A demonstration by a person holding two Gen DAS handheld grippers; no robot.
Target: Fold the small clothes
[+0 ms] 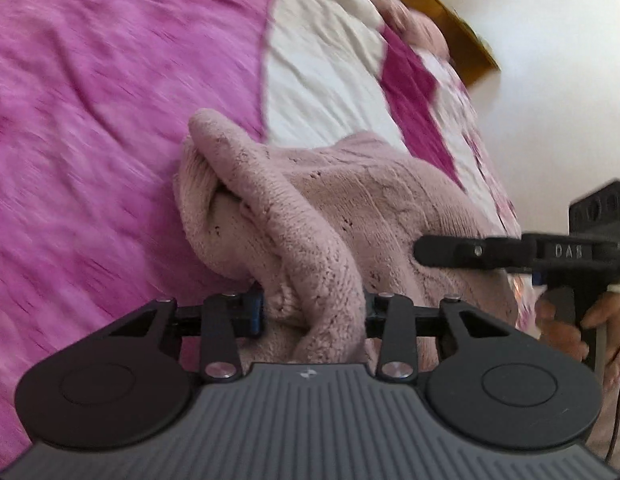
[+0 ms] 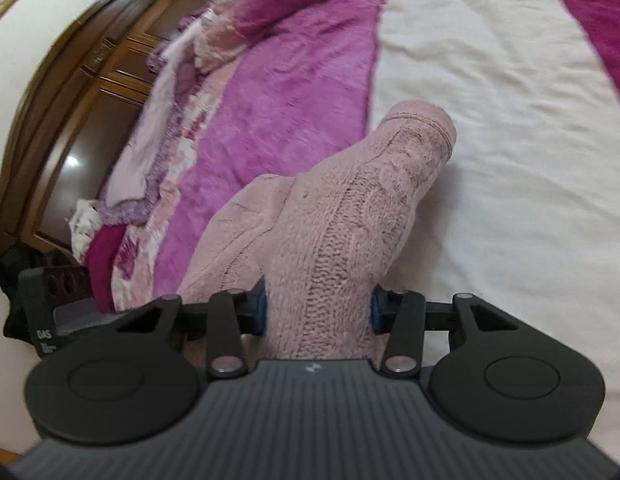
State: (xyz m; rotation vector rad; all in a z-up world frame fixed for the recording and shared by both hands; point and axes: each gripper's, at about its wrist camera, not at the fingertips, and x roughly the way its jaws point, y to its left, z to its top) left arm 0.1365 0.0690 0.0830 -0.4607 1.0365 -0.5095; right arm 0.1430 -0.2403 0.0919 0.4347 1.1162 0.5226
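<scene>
A small pale pink knitted sweater (image 1: 350, 208) hangs over the bed between both grippers. My left gripper (image 1: 314, 312) is shut on a bunched fold of it, a sleeve or edge looping up to the left. My right gripper (image 2: 318, 312) is shut on another part of the sweater (image 2: 350, 216), with a cuffed sleeve end pointing away over the white sheet. In the left wrist view, the right gripper (image 1: 426, 250) shows side-on, pressed into the knit, its handle held in a hand. In the right wrist view, part of the left gripper's body (image 2: 46, 312) shows at the left edge.
The bed has a magenta fleece blanket (image 1: 110, 120) and a white sheet (image 2: 510, 120). Rumpled pink and purple bedding (image 2: 158, 152) lies along the far side. A dark wooden wardrobe (image 2: 90, 92) stands beyond it. A wooden headboard edge (image 1: 442, 20) meets a white wall.
</scene>
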